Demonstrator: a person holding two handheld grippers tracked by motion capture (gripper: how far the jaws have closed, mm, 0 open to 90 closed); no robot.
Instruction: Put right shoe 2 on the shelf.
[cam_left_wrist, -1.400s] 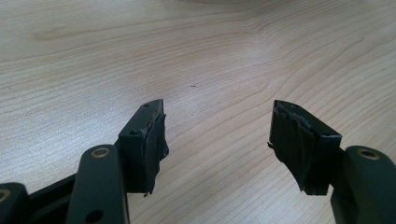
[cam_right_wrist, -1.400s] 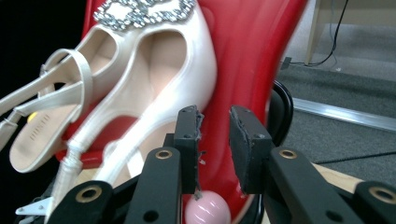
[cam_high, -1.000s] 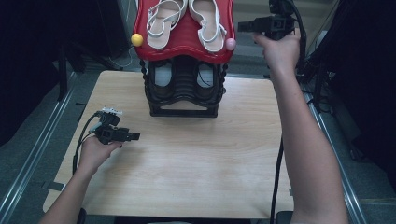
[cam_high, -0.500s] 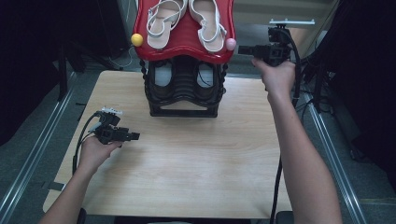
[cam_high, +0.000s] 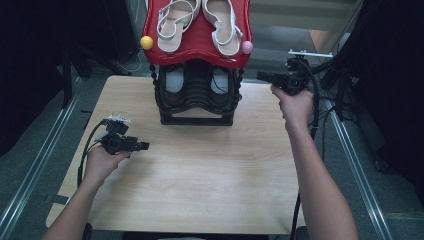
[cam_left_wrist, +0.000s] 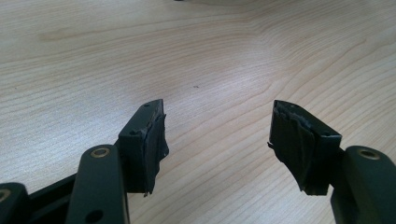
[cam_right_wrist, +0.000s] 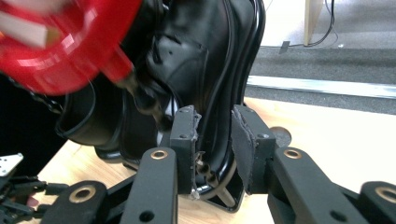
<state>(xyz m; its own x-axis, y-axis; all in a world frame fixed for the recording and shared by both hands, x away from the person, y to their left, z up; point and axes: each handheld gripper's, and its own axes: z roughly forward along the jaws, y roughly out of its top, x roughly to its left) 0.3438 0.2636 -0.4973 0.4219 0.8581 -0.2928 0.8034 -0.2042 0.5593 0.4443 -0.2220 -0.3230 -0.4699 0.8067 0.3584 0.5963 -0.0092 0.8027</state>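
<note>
Right gripper (cam_high: 264, 76) approaches the black 2-tier wire shoe rack (cam_high: 196, 97) at the counter's (cam_high: 210, 175) far centre, jaws just closing, empty. Left gripper (cam_high: 142, 146) idle, released. Next: align on the rack's right frame, then clamp.

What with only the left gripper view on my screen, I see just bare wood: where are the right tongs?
Observer: The right tongs are at the right side of the black shoe rack, pointing at it.
Operator: Holding anything?
Observer: No, they stand open; the right gripper view shows the rack's side frame beyond the gap.
Operator: What's on the rack?
Observer: A pair of white sandals on its red top shelf.
</note>
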